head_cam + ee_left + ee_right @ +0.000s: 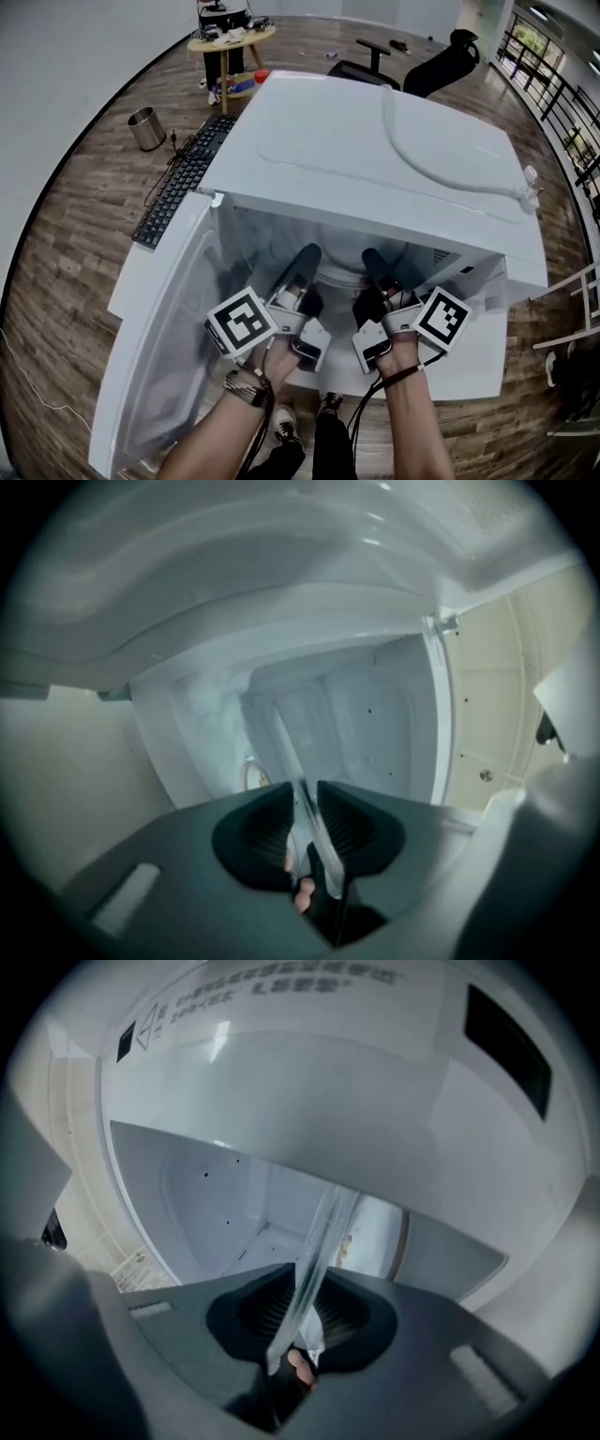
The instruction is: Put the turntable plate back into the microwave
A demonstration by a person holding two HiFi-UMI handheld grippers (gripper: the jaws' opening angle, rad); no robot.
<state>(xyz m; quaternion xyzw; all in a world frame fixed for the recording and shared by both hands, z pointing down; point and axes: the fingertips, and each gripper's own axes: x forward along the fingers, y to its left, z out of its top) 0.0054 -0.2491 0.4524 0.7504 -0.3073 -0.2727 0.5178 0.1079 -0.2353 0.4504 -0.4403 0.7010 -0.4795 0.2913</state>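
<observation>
Head view: forearms (234,427) at 6 o'clock reach the left claw (305,265) and right claw (375,267) into the open microwave (375,141), with its door (159,328) at 8 o'clock.

Left gripper view: jaws clamped on the plate (289,752) edge, inside the cavity.

Right gripper view: jaws clamped on the plate's opposite edge, which runs toward 12 o'clock.

You hold two grippers, the left gripper (305,261) and right gripper (375,265). Count one turntable plate (314,829), one microwave (394,150), one keyboard (183,178), one metal bin (146,128), one office chair (427,66), one round side table (232,39).
</observation>
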